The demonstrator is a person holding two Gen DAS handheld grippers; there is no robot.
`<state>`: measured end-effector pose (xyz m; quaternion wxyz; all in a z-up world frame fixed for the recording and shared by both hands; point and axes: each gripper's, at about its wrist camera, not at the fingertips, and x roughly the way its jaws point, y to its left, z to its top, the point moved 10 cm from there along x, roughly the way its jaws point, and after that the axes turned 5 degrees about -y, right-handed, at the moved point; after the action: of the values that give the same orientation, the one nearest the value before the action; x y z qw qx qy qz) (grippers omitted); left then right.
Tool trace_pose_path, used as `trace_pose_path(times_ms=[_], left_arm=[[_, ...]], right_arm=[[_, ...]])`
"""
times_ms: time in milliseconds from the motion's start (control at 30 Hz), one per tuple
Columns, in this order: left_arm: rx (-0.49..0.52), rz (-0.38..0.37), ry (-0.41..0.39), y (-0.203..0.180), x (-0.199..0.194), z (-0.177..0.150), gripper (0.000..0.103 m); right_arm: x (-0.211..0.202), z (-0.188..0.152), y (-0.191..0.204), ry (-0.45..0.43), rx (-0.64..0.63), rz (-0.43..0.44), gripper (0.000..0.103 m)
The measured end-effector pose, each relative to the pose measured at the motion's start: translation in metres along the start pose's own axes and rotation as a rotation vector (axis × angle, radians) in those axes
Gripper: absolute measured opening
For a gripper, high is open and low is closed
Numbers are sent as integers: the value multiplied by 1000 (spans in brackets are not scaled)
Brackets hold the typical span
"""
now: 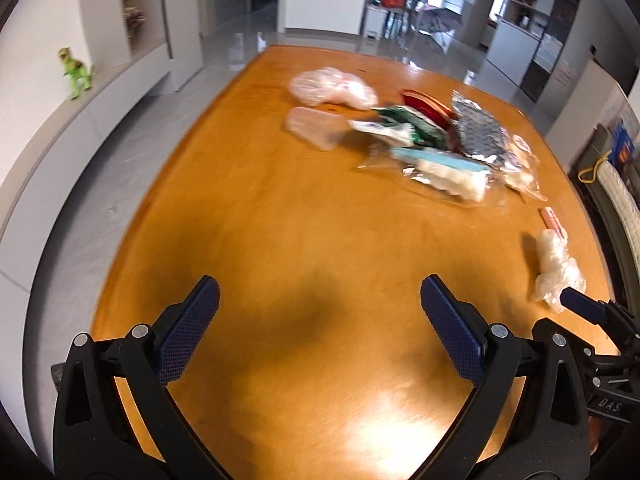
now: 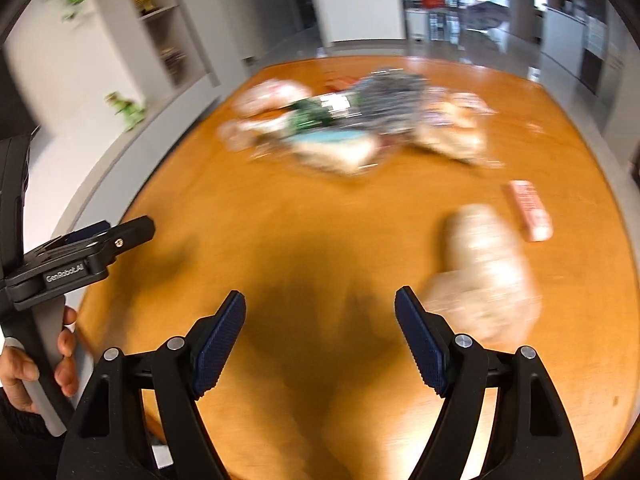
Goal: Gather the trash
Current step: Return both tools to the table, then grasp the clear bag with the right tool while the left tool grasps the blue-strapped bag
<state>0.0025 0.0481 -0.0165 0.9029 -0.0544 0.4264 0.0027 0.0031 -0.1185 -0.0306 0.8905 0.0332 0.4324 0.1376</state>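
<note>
A pile of trash point(image 1: 432, 140) lies on the far half of the wooden table point(image 1: 260, 220): clear plastic bags, a green wrapper, a red item, a patterned silver bag and a pale blue pack. A crumpled clear plastic wad point(image 1: 556, 268) lies apart at the right, with a small pink packet point(image 1: 554, 220) beyond it. My left gripper point(image 1: 320, 300) is open and empty above the near table. My right gripper point(image 2: 320, 312) is open and empty; the wad point(image 2: 484, 272) lies just right of its right finger. The pile point(image 2: 352, 128) and the packet point(image 2: 530, 210) are blurred there.
The left gripper's body point(image 2: 76, 256) and the hand holding it show at the left of the right wrist view. A grey counter with a green toy dinosaur point(image 1: 75, 73) runs along the left. A chair point(image 1: 620, 200) stands at the table's right edge.
</note>
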Motion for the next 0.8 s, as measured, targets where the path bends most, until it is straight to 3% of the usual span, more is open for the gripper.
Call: trace_pose_path(times_ms=[133,267,367,567,600,633,667,800], left_arm=[[-10,-6,36,-33,26,19,97],[-145,3,110,-55,63,41,97],[-265,22,182,-65,91,50,97],[-305,90,255,-89,130,62,97],[-310,93,261,-92,133,63,97],[-318,92,268,-95,137,63,97],[-326,89,275,-98,140,63,97],[-321,81,301,-111,155,61,97]], right_arm=[[-1,18,-56,-35,47,-101,78],[5,21,-98,-39,77,-210,78],[16,13,-115,-10,99,-223,78],[32,4,-132,29,109,-211,76],[34,3,-134,39,105,-207,73],[37,3,-133,47,105,-194,58],[40,1,-132,64,113,-168,51],[35,1,-129,52,94,-156,43]])
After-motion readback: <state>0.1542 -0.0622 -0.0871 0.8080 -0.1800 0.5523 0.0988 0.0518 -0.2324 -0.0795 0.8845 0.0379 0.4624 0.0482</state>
